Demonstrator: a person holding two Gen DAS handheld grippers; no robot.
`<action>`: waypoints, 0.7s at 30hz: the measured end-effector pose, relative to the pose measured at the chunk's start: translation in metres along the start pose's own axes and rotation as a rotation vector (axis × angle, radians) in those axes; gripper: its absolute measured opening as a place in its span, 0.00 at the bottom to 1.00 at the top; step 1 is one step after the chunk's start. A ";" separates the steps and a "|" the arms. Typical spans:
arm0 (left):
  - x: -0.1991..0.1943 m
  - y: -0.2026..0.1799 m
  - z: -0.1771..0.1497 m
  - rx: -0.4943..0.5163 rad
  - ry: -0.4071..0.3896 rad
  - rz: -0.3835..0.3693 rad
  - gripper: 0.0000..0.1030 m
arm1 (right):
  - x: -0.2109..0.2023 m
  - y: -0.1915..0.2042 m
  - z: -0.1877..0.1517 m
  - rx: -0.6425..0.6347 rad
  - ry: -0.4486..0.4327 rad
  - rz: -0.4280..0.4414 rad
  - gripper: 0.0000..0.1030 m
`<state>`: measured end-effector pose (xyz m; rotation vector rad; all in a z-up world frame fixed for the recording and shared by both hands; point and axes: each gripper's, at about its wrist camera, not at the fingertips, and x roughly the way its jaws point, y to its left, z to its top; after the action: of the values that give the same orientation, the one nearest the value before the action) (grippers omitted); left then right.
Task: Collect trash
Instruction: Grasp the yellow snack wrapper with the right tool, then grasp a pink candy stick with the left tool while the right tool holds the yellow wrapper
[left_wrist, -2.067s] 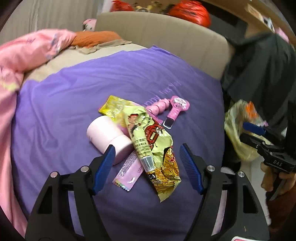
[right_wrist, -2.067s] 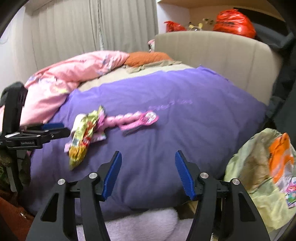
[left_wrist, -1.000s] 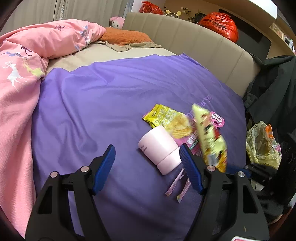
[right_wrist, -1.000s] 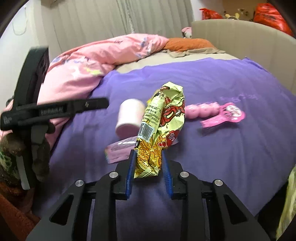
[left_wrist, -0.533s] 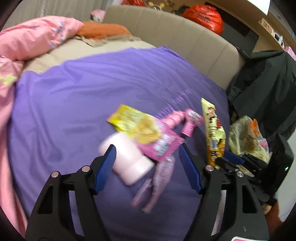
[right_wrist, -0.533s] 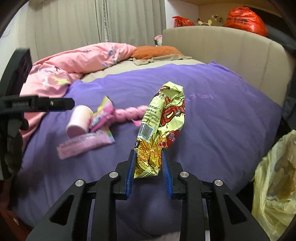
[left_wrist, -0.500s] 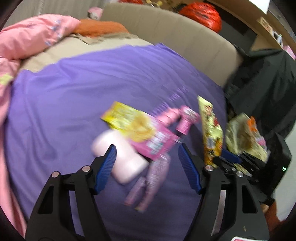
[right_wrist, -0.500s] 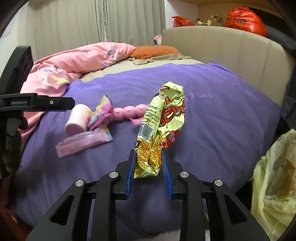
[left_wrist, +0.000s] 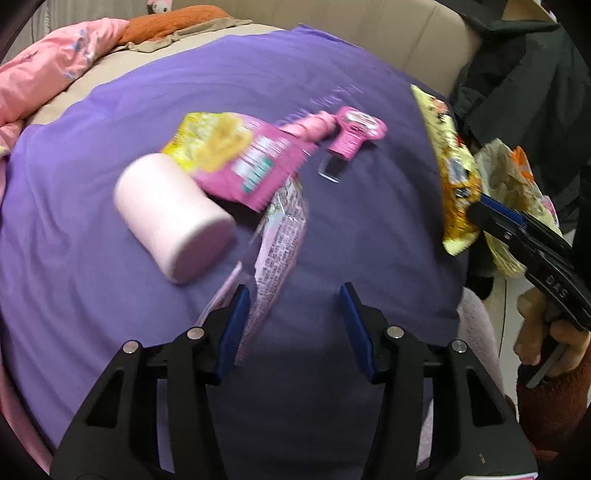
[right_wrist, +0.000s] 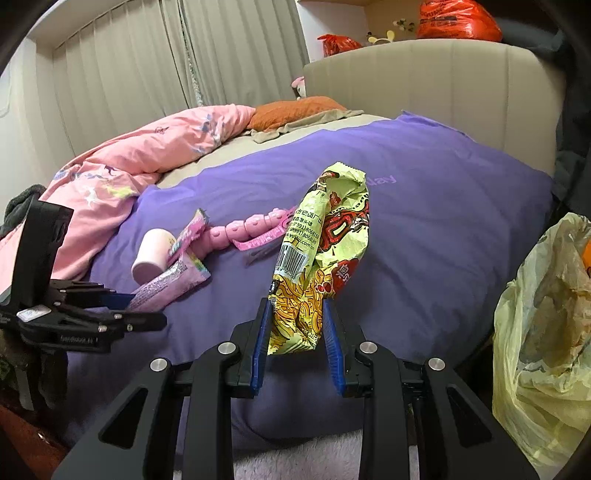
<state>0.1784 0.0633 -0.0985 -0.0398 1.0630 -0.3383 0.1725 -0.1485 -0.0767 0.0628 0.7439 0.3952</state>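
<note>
My right gripper (right_wrist: 297, 319) is shut on a yellow-green snack bag (right_wrist: 325, 240) and holds it upright above the bed's edge; the bag also shows in the left wrist view (left_wrist: 452, 166). My left gripper (left_wrist: 293, 306) is open over the purple blanket, its left finger against a pale pink wrapper (left_wrist: 279, 229). A pink cup (left_wrist: 173, 218) lies on its side, with a yellow and pink snack wrapper (left_wrist: 236, 155) resting on it. The yellowish trash bag (right_wrist: 546, 332) hangs at the right of the bed.
A pink toy with a beaded handle (left_wrist: 349, 129) lies on the purple blanket (left_wrist: 92, 166). A pink duvet (right_wrist: 122, 166) and an orange pillow (right_wrist: 295, 107) lie at the far side. A beige headboard (right_wrist: 443, 81) stands behind. Dark clothing (left_wrist: 524, 62) hangs at the right.
My left gripper has moved closer to the pale pink wrapper. My right gripper has carried the snack bag a little toward the trash bag.
</note>
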 end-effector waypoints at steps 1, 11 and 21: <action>-0.001 -0.003 -0.002 0.003 0.000 -0.010 0.47 | 0.000 0.000 -0.001 0.000 0.003 -0.001 0.26; -0.012 0.000 -0.004 -0.008 -0.039 -0.050 0.41 | 0.009 0.014 -0.004 -0.030 0.038 -0.015 0.26; -0.006 0.009 -0.002 -0.018 -0.029 -0.060 0.29 | 0.014 0.015 -0.006 -0.031 0.054 -0.013 0.26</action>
<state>0.1767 0.0735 -0.0962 -0.0925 1.0374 -0.3818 0.1730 -0.1297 -0.0873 0.0179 0.7908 0.3977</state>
